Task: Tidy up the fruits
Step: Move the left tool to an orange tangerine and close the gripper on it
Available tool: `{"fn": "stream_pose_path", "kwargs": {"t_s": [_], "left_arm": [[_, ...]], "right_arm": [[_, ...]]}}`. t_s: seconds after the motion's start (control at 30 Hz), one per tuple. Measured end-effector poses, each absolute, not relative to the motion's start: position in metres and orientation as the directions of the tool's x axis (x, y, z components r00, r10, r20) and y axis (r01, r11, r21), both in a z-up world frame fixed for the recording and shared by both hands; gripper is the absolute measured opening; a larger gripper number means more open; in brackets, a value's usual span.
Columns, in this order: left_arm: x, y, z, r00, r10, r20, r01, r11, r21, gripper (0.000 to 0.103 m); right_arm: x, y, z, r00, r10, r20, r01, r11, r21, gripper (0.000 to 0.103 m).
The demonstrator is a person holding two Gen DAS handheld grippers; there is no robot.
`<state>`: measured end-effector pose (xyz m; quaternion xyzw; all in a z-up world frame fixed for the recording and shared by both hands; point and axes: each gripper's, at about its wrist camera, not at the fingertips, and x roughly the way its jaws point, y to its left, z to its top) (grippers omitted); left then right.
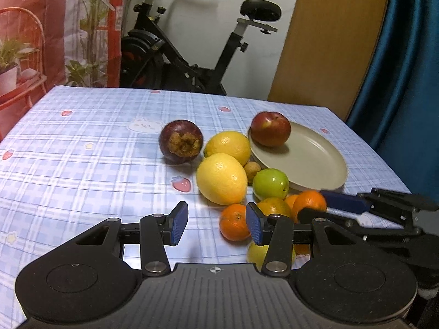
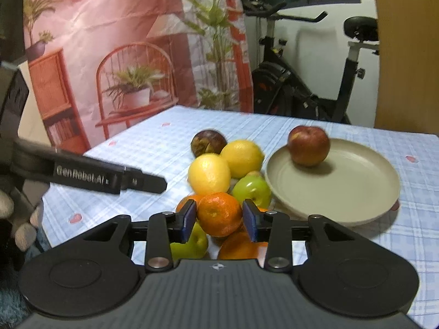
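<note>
The right gripper (image 2: 219, 215) is closed on an orange (image 2: 218, 213) in the fruit pile near the table's (image 1: 82, 150) right edge. The left gripper (image 1: 216, 223) is partly open and empty. A red apple (image 1: 270, 128) lies on the plate (image 1: 315, 161).

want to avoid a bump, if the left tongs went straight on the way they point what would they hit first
Probably bare tablecloth first: the left tongs are open, empty and tilted down at it. The pile sits just right of that line, so one finger might clip an orange; depth is unclear.
</note>
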<state>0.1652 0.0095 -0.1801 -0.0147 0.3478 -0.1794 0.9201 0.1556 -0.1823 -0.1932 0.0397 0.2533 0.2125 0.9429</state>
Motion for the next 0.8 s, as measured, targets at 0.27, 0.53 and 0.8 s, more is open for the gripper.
{"fn": "stream_pose_path", "kwargs": {"t_s": [0.27, 0.53, 0.8], "left_arm": [[0.178, -0.006, -0.198, 0.650, -0.356, -0.671, 0.378, 0.918, -0.121, 0.049], [0.183, -0.018, -0.204, 0.634, -0.363, -0.683, 0.431, 0.899, -0.078, 0.049], [0.191, -0.014, -0.209, 0.626, -0.373, -0.685, 0.416, 0.903, -0.111, 0.051]], "right_arm": [[0.155, -0.199, -0.190, 0.806, 0.396, -0.440, -0.327, 0.918, 0.227, 0.040], [0.155, -0.201, -0.190, 0.807, 0.397, -0.438, -0.322, 0.916, 0.238, 0.040], [0.155, -0.201, -0.193, 0.805, 0.395, -0.442, -0.314, 0.917, 0.247, 0.040]]}}
